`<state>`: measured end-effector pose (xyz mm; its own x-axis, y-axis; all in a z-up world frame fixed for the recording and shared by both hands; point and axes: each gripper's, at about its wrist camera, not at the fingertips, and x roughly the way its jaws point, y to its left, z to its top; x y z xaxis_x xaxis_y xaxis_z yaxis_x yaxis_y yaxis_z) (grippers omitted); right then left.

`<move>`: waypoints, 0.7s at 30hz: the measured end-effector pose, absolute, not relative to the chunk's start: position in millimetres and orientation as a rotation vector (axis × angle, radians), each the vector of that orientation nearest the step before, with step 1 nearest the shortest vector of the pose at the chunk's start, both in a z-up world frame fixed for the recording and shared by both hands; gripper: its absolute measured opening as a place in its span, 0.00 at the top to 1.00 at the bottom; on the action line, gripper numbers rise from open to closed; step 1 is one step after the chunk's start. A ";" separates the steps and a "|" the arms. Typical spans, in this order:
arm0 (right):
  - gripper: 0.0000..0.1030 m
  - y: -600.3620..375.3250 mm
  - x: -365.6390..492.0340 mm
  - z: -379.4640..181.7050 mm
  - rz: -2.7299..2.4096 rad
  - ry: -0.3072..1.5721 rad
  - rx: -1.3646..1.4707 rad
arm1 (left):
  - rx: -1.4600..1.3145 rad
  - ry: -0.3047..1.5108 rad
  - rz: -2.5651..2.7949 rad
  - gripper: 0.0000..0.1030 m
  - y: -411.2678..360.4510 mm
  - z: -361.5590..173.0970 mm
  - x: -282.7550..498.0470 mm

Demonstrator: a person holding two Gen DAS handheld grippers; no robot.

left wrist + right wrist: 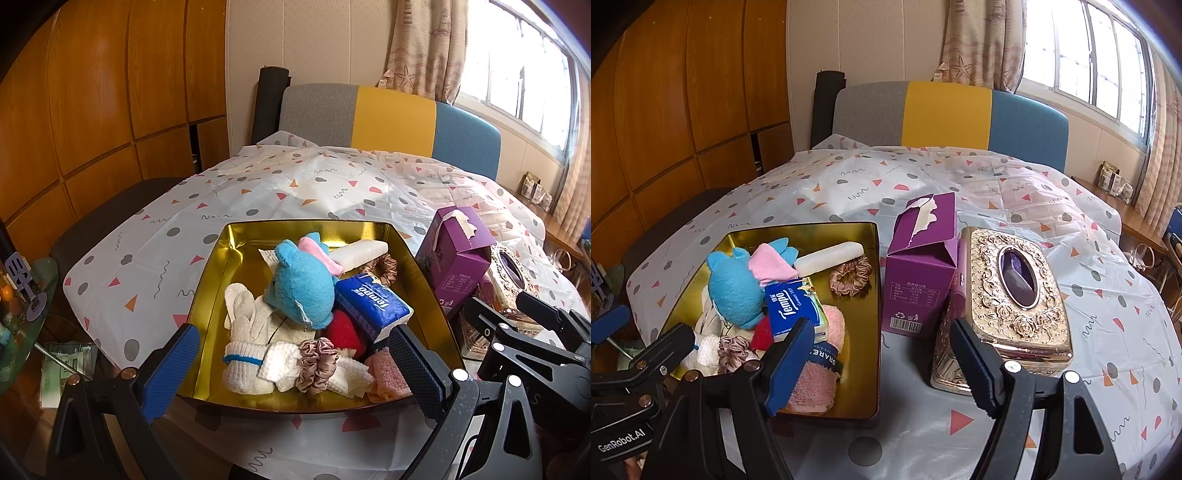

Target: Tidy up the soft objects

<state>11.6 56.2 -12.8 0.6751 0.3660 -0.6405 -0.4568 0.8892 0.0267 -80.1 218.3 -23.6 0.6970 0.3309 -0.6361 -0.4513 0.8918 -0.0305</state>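
A gold tin tray (218, 273) (870, 295) on the table holds soft things: a blue plush toy (301, 291) (733, 286), a blue Tempo tissue pack (373, 306) (792, 304), white socks (243, 332), scrunchies (317, 363) (849, 280), a pink towel (816, 380), a red item (343, 332) and a white tube (358, 253). My left gripper (295, 373) is open and empty, just in front of the tray's near edge. My right gripper (882, 365) is open and empty, between the tray and an ornate gold tissue box (1015, 295).
A purple carton (919, 266) (454, 266) stands right of the tray, touching the gold tissue box. The patterned tablecloth (960, 177) covers the table. A grey, yellow and blue chair back (391, 118) is beyond. A glass side table (22, 314) is at left.
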 end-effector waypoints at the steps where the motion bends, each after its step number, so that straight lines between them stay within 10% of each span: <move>1: 0.25 56.3 11.5 -13.3 0.465 0.690 -0.140 | -0.190 0.671 0.439 0.00 218.8 -23.7 -80.1; 21: 0.25 53.0 12.9 -15.3 0.463 0.701 -0.138 | -0.188 0.684 0.432 0.00 214.6 -26.7 -78.6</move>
<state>12.9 53.0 -15.3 0.6676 0.3637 -0.6497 -0.4551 0.8899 0.0306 -78.6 214.6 -26.7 0.6910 0.3230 -0.6467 -0.4446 0.8953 -0.0279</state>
